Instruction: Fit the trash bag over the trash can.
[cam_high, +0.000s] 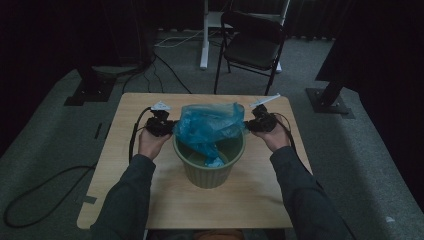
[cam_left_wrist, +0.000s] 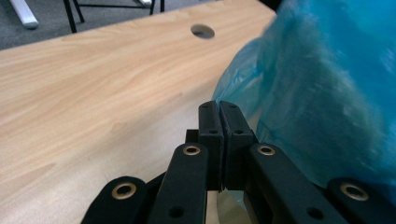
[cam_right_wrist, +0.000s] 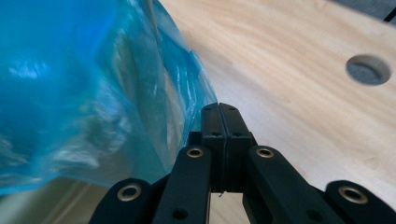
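Observation:
A blue plastic bag (cam_high: 210, 125) is spread over the mouth of a green ribbed bin (cam_high: 207, 172) in the middle of the wooden table (cam_high: 150, 200); part of it hangs down inside. My left gripper (cam_high: 172, 126) holds the bag's left edge, and my right gripper (cam_high: 248, 125) holds its right edge. In the left gripper view the jaws of the left gripper (cam_left_wrist: 219, 107) are pressed together at the edge of the bag (cam_left_wrist: 317, 93). The right gripper view has the right gripper (cam_right_wrist: 219, 109) likewise shut where the bag's (cam_right_wrist: 70, 93) film meets its tips.
A black folding chair (cam_high: 252, 42) and a white desk leg (cam_high: 204, 35) stand beyond the table's far edge. The tabletop has a round hole (cam_left_wrist: 202, 31) near the far side, also seen as a hole (cam_right_wrist: 368, 70) in the right gripper view. Cables trail on the carpet at left.

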